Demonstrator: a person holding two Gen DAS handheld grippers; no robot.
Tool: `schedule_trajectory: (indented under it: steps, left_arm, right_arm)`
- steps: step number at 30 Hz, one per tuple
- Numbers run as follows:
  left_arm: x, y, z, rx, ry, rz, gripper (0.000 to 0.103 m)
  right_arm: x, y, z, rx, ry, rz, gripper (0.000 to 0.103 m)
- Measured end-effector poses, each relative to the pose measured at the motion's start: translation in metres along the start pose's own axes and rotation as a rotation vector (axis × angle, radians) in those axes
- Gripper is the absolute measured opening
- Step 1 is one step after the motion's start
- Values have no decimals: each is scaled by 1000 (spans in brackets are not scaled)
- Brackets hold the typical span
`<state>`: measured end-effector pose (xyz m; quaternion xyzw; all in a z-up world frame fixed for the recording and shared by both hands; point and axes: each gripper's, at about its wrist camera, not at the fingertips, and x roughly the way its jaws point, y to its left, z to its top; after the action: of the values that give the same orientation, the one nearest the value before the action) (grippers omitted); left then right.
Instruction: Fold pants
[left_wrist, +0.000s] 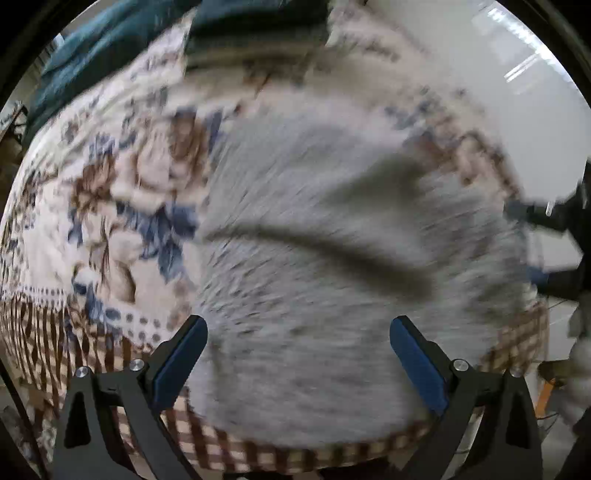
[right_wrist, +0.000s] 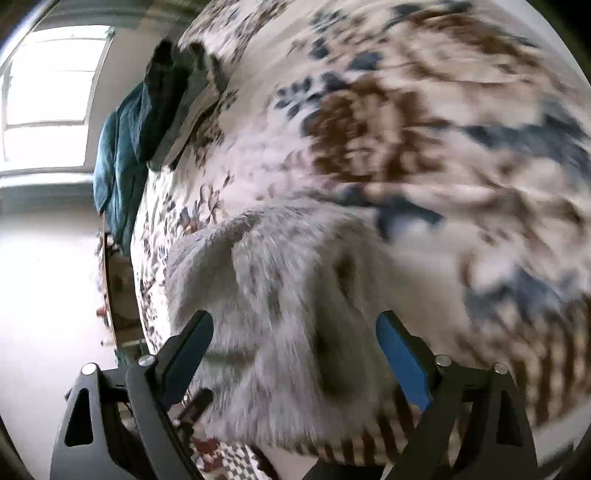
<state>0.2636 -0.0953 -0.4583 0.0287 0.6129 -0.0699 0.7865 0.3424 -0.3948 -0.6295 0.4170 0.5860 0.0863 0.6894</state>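
Light grey pants (left_wrist: 325, 258) lie on a floral bedspread, blurred by motion, with dark creases across them. My left gripper (left_wrist: 299, 328) is open above their near edge, holding nothing. In the right wrist view the same grey pants (right_wrist: 280, 314) lie bunched near the bed's edge. My right gripper (right_wrist: 295, 328) is open over them, jaws wide apart and empty. The other gripper (left_wrist: 554, 221) shows dimly at the right edge of the left wrist view.
The bedspread (left_wrist: 122, 192) has brown and blue flowers and a brown checked border (left_wrist: 44, 332). A teal blanket (right_wrist: 118, 155) and stacked folded clothes (right_wrist: 177, 103) lie at the bed's far end. A bright window (right_wrist: 48, 81) and pale floor (right_wrist: 48, 295) are beside the bed.
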Motion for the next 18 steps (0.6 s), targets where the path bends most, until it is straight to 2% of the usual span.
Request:
schedule_trajectory:
  steps: [1, 2, 4, 6, 7, 9, 11, 13, 15, 18]
  left_arm:
    - [9, 2, 0, 2, 19, 0, 101]
    - [18, 5, -2, 7, 48, -6, 101]
    - [34, 8, -11, -2, 118, -11, 101]
    - [44, 3, -19, 11, 170, -33, 101]
    - [42, -1, -20, 24, 176, -26, 101]
    - [30, -10, -19, 57, 177, -13, 101]
    - [7, -18, -13, 67, 153, -40, 101]
    - [-23, -25, 3, 83, 107, -77, 101]
    - [-46, -38, 32, 140, 62, -92, 101]
    - [-45, -67, 81, 281, 73, -154, 101]
  right_arm:
    - [13, 2, 7, -17, 13, -11, 38]
    - [18, 4, 10, -33, 12, -46, 21]
    - [17, 3, 21, -91, -48, -157, 21]
    - [16, -9, 28, -67, -60, -195, 21]
    - [20, -23, 28, -19, -27, -182, 22]
    - [19, -36, 22, 54, 37, -154, 35]
    - [3, -39, 10, 95, 29, -135, 71]
    - [-29, -39, -14, 147, -40, -102, 77]
    - [-53, -44, -38, 239, -69, -33, 77]
    - [-59, -54, -79, 406, -73, 86, 77]
